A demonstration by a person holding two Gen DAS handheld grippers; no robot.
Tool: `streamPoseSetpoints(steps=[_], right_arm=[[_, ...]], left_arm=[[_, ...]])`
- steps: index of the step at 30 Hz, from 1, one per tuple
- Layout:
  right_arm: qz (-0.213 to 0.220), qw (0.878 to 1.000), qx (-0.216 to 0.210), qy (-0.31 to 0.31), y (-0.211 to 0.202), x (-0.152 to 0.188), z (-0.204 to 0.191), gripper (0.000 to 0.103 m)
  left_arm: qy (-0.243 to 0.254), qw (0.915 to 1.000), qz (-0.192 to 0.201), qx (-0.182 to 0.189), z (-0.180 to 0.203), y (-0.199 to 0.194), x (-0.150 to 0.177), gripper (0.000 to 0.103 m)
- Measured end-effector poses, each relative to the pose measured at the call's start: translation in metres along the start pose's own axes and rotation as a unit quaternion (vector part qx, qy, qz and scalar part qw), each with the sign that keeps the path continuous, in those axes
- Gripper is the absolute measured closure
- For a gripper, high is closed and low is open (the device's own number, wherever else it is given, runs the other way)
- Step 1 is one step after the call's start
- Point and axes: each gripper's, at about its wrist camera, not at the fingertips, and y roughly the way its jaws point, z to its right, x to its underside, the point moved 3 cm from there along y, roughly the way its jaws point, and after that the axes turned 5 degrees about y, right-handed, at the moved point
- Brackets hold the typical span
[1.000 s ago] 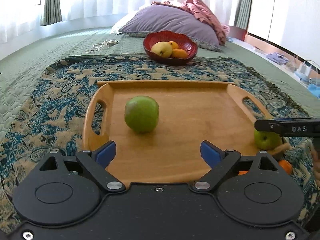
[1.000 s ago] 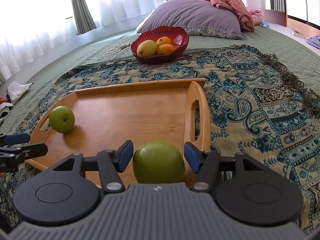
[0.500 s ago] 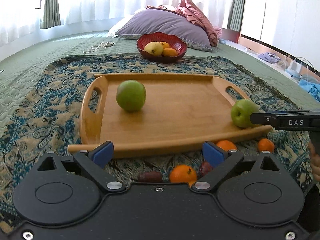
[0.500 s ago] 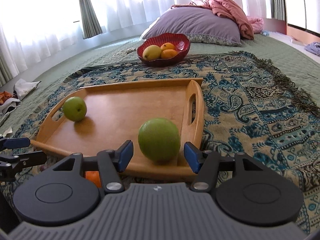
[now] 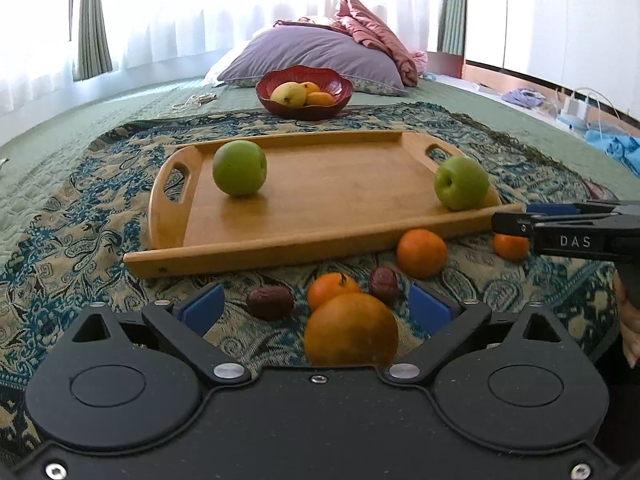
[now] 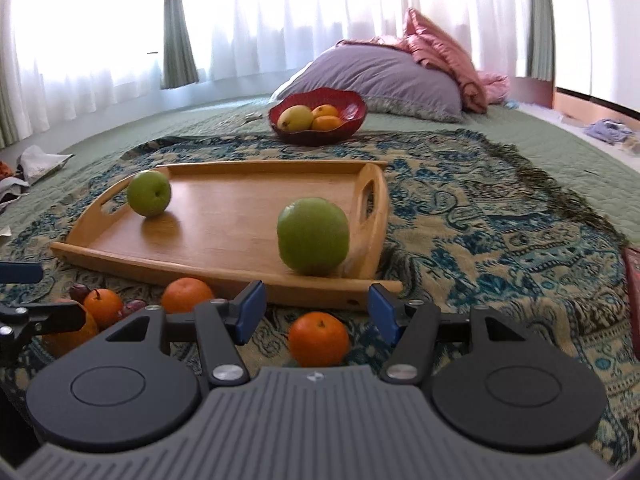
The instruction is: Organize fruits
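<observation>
A wooden tray (image 5: 320,200) (image 6: 224,224) lies on the patterned blanket with two green apples on it: one at its left (image 5: 239,168) (image 6: 149,193), one at its right (image 5: 461,183) (image 6: 313,235). In front of the tray lie several oranges and dark dates. My left gripper (image 5: 316,306) is open and empty, with a large orange (image 5: 351,336) close between its fingers on the blanket. My right gripper (image 6: 316,312) is open and empty above a small orange (image 6: 319,338).
A red bowl (image 5: 304,90) (image 6: 318,116) with a mango and oranges stands beyond the tray, before a purple pillow (image 5: 316,54). Small oranges (image 5: 421,253) (image 6: 187,295) and dates (image 5: 270,302) lie near the tray's front edge. The blanket's fringe (image 6: 560,196) runs on the right.
Both grippers have drawn back from the tray. The right gripper let go of the green apple, which now rests on the tray. The loose oranges and dates have come into view.
</observation>
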Motion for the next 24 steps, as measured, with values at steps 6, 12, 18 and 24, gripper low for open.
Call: streamPoseSetpoints(steps=[6, 12, 18, 24], right_arm=[[0.01, 1.0, 0.008, -0.006, -0.004, 0.01, 0.0, 0.032], [0.013, 0.999, 0.016, -0.025, -0.003, 0.017, -0.008, 0.039], [0.013, 0.999, 0.024, -0.018, -0.003, 0.021, -0.008, 0.05], [0.009, 1.0, 0.025, -0.014, -0.002, 0.023, -0.007, 0.057]], left_arm=[[0.001, 0.9999, -0.008, 0.007, 0.008, 0.0, 0.006, 0.022], [-0.013, 0.9995, -0.023, 0.018, 0.011, 0.002, 0.011, 0.042], [-0.005, 0.9994, -0.029, 0.02, 0.016, 0.004, 0.017, 0.049], [-0.001, 0.9996, -0.025, 0.014, 0.018, 0.005, 0.018, 0.054]])
